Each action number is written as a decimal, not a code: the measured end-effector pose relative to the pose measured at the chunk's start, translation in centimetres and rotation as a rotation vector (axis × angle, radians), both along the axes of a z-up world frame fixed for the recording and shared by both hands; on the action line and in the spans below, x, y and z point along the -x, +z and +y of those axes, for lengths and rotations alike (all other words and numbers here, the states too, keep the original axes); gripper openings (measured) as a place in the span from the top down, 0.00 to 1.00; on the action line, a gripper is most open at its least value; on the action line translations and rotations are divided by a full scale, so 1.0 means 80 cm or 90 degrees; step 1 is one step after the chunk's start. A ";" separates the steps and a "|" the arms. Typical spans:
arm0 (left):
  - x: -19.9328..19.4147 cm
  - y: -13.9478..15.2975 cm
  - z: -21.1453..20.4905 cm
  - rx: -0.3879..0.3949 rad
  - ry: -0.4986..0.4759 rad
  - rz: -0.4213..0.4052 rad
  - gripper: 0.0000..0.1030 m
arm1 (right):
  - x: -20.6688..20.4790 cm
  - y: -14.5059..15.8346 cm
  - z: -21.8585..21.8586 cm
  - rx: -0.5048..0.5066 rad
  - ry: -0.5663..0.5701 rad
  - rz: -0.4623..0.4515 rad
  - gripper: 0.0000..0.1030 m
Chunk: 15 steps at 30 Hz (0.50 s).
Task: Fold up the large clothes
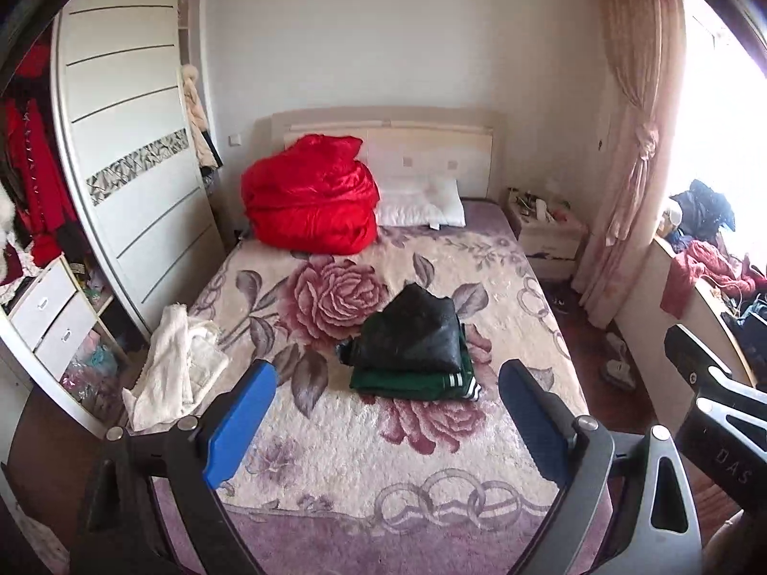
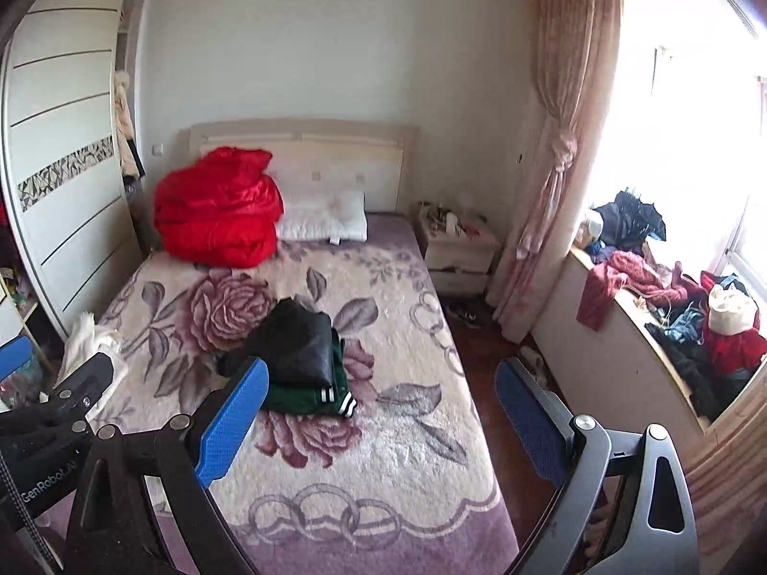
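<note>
Left wrist view: 2 folded garments, black leather jacket atop green striped-cuff one, on floral bed; 1 white fleece garment; both hand-held grippers spread, empty.

Folded clothes stacked on my bed
A folded black leathery jacket lay atop a folded green garment with white-striped cuffs; a rumpled cream fleecy garment sprawled at the bed's left edge.

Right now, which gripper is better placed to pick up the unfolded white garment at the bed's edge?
Left, probably. The white garment lies just beyond the left gripper and slightly to its left, while the right gripper, also open and empty, sits farther toward the window side with the left one between it and the garment.
</note>
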State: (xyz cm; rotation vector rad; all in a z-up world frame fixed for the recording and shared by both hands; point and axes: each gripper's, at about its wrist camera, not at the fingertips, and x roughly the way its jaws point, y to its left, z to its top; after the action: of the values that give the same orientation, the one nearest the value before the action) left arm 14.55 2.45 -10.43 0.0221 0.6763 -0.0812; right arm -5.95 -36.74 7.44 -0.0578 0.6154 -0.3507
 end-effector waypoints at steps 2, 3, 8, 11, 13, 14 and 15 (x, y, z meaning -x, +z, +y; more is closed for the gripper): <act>0.006 0.004 0.002 0.006 0.002 -0.008 0.08 | 0.012 0.007 -0.002 -0.004 0.002 -0.005 0.05; 0.009 0.005 0.004 0.009 0.005 -0.010 0.08 | 0.019 0.011 -0.002 -0.008 0.002 -0.006 0.05; 0.019 0.007 0.010 0.017 0.022 -0.023 0.08 | 0.032 0.017 -0.004 -0.012 0.006 -0.007 0.05; 0.022 0.007 0.012 0.015 0.027 -0.026 0.07 | 0.042 0.020 -0.006 -0.019 0.013 -0.007 0.05; 0.026 0.008 0.014 0.013 0.030 -0.030 0.06 | 0.048 0.023 -0.006 -0.021 0.019 -0.011 0.04; 0.028 0.008 0.014 0.012 0.033 -0.034 0.06 | 0.050 0.025 -0.005 -0.020 0.022 -0.014 0.04; 0.029 0.009 0.015 0.012 0.034 -0.036 0.06 | 0.052 0.026 -0.004 -0.019 0.025 -0.015 0.04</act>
State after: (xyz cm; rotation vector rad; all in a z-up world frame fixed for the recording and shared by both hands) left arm 12.21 3.63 -9.69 -0.0115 0.6184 -0.0351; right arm -10.13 -37.09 9.52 -0.0368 0.5955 -0.3032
